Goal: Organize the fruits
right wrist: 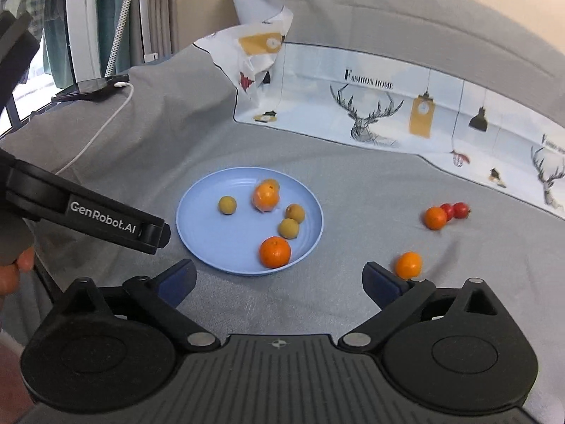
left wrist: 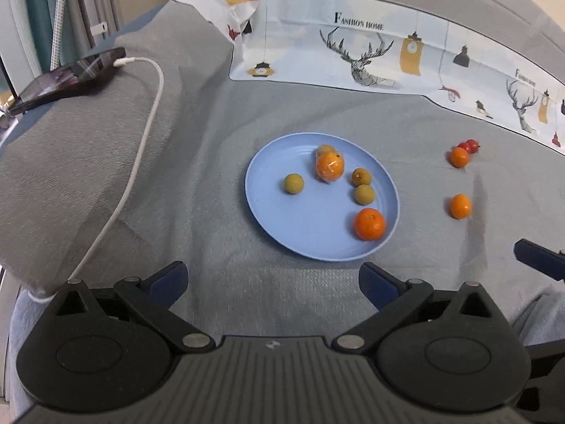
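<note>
Beside the blue plate, to its right on the grey sofa cover, four fruits lie loose: one small orange nearest, another farther back touching two cherry tomatoes. On the plate sit two oranges, one of them in clear wrap, and several yellow-green round fruits, perhaps longans. The right gripper hovers near the plate's front rim, jaws spread wide and empty; the left gripper likewise hangs before the plate, jaws apart, holding nothing. Gathering seems partway done. The next move likely calls for swinging the right gripper over the nearest loose orange and closing gently, since it could roll on the soft cover.
</note>
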